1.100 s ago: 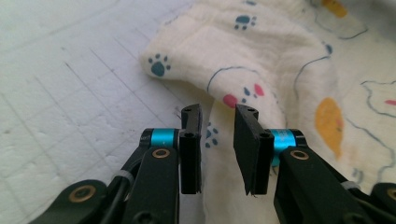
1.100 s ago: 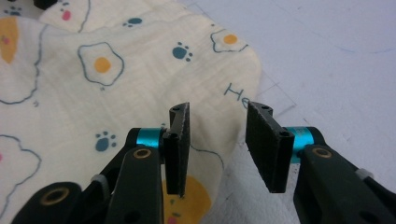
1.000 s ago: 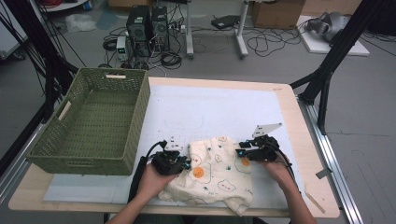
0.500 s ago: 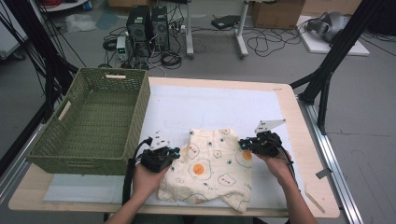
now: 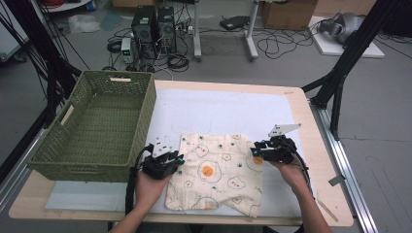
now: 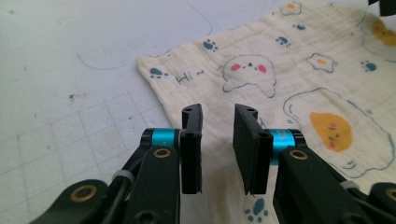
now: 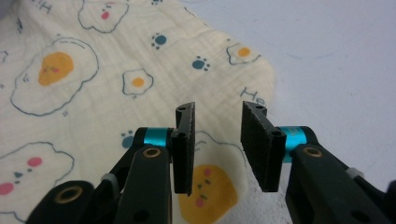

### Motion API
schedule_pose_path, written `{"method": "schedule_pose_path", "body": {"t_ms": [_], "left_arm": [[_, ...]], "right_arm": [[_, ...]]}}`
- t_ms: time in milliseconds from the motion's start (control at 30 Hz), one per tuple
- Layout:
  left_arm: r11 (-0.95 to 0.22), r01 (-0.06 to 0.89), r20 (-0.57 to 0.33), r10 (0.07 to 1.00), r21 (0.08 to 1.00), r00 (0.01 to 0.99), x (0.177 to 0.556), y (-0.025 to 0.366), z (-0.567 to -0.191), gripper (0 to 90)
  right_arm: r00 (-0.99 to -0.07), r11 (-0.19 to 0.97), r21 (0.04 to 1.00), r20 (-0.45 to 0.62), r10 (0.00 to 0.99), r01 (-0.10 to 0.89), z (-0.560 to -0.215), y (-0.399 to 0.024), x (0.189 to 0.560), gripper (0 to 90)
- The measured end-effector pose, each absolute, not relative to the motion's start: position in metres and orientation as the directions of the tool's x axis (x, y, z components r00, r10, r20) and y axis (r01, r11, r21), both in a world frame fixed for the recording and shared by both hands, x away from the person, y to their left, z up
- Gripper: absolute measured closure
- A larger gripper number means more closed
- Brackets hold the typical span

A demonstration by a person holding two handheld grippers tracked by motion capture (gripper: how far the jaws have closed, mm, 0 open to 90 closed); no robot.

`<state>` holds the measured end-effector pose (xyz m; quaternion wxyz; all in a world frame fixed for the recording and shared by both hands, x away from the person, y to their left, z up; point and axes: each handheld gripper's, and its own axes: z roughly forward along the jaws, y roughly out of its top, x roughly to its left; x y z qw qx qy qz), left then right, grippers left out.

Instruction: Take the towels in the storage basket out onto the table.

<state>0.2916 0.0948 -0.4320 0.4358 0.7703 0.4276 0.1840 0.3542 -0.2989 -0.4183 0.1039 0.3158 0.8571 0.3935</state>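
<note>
- High view: cream cloth printed with fried eggs and paw prints lies spread flat on the table; near a green basket
- left gripper and right gripper at its side edges; jaws just reopened, parted, grasping nothing

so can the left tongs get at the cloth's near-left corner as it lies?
Probably yes. The left tongs sit open at the cloth's left edge, nothing between them and that corner; the basket stands off to the side.

Printed cloth flat beside green basket
</note>
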Motion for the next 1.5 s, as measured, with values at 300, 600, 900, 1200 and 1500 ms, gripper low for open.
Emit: {"method": "schedule_pose_path", "body": {"t_ms": [300,600,900,1200,1500], "left_arm": [[-0.301,0.546,-0.080,0.820,0.782,0.566,0.309,0.088,-0.446,76.8],[-0.307,0.523,-0.042,0.832,0.795,0.553,0.307,0.091,-0.444,87.5],[-0.265,0.495,-0.047,0.846,0.828,0.531,0.290,0.099,-0.434,87.4],[-0.254,0.482,-0.081,0.817,0.839,0.571,0.292,0.094,-0.426,76.7],[-0.272,0.528,-0.077,0.833,0.805,0.547,0.310,0.085,-0.441,78.9]], "right_arm": [[-0.730,0.426,0.747,0.114,0.674,0.509,-0.424,-0.307,0.372,70.8],[-0.740,0.447,0.699,0.174,0.650,0.558,-0.442,-0.297,0.386,87.3],[-0.789,0.457,0.771,0.095,0.607,0.444,-0.411,-0.281,0.363,87.6],[-0.884,0.629,0.694,0.021,0.467,0.349,-0.433,-0.224,0.335,83.8],[-0.879,0.580,0.736,0.042,0.474,0.348,-0.427,-0.228,0.335,76.9]]}}
